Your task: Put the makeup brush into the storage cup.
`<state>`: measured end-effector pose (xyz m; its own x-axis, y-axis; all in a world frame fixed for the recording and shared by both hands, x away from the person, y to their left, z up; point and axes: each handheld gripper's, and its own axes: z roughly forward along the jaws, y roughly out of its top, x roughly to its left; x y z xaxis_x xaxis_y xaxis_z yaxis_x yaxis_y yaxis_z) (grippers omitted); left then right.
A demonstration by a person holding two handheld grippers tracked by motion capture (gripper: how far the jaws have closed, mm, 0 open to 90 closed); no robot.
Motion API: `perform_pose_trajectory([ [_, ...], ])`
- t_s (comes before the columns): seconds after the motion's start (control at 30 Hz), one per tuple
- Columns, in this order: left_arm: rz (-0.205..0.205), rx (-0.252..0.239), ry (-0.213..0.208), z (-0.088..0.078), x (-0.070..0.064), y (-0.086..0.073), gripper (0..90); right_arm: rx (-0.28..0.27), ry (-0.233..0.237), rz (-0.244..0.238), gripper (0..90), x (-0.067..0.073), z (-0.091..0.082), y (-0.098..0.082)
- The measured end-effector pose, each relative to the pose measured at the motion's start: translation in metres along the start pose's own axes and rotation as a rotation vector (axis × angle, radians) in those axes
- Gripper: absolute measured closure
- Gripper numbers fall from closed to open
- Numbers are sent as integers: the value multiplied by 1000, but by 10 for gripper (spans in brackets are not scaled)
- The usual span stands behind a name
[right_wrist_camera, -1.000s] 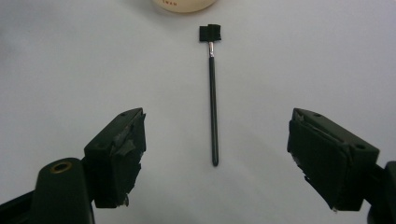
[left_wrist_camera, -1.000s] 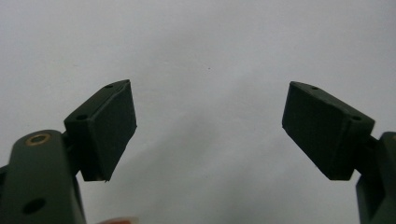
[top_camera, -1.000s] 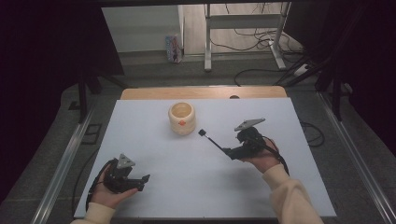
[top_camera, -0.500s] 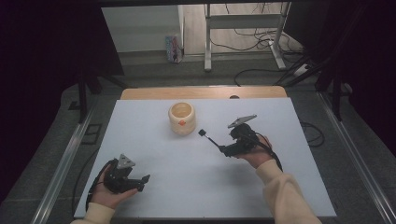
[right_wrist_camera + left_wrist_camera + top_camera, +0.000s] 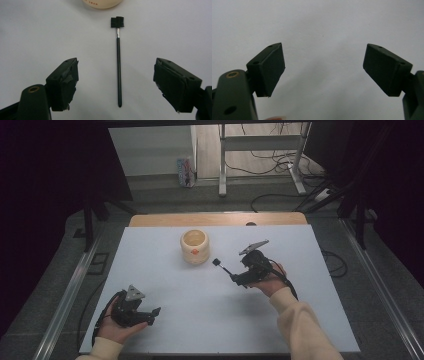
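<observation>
A thin black brush [image 5: 118, 65] with a small square bristle head lies flat on the white table; in the high view the brush [image 5: 223, 268] lies between the cup and my right hand. My right gripper [image 5: 116, 83] is open, its jaws straddling the handle's near end without touching it. In the high view the right gripper [image 5: 235, 279] sits right of centre. A cream round cup [image 5: 194, 246] stands upright just beyond the brush head; its base edge [image 5: 102, 3] shows in the right gripper view. My left gripper [image 5: 152, 315] rests open at the front left, [image 5: 323, 70] over bare table.
The white table top [image 5: 165, 285] ends in a wooden strip [image 5: 215, 219] at the far edge. Metal rails [image 5: 67, 290] run along both sides. Beyond stand table legs and cables [image 5: 270, 157] on the floor.
My right hand has slid slightly left and toward me along the brush, bringing the jaws around the handle's end. The left hand has stayed still.
</observation>
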<state>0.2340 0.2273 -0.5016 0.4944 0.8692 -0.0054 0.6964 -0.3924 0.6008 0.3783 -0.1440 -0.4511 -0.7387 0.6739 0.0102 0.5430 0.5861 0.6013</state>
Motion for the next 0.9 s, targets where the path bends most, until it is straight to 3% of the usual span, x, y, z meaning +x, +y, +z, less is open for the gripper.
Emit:
perform_pose_trajectory([
  [0.4, 0, -1, -2, 0, 0, 0, 186, 46, 6, -12, 220, 3, 16, 15],
  [0.9, 0, 3, -4, 0, 1, 0, 186, 119, 4, 9, 253, -6, 38, 22],
])
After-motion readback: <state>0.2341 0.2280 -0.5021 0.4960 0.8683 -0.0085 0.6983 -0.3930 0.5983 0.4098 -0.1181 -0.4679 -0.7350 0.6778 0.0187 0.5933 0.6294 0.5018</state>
